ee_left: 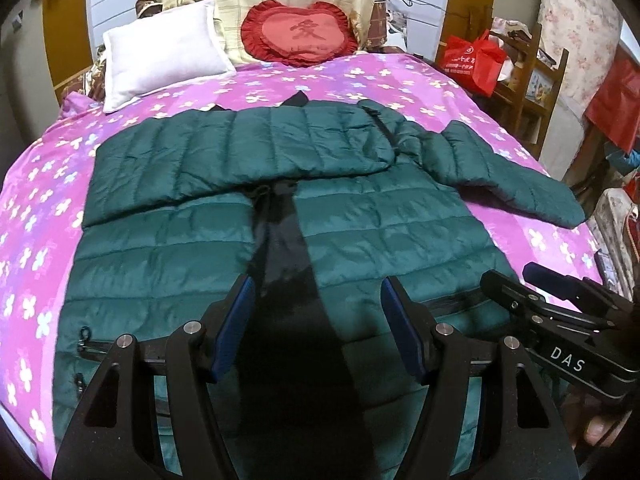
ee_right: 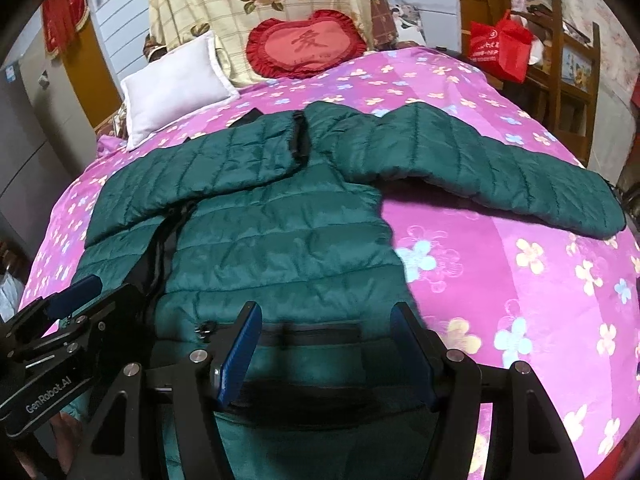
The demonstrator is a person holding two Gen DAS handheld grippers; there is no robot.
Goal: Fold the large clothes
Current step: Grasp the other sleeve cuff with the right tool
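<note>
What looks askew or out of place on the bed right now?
The green jacket lies uneven: one sleeve is folded across the chest, while the other sleeve still sticks out over the pink bedspread. The front gapes open along the zipper. Nothing looks spilled or damaged.

The green jacket [ee_left: 192,168] is quilted cloth with a slight sheen; the bedspread [ee_right: 500,280] is smooth, glossy printed fabric.

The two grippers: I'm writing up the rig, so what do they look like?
Both the left gripper and right gripper are matte black, with triangular cut-out linkages, silver pivot pins and blue finger pads. Their bodies carry white lettering: "DAS" and "GenRobot.AI".
</note>
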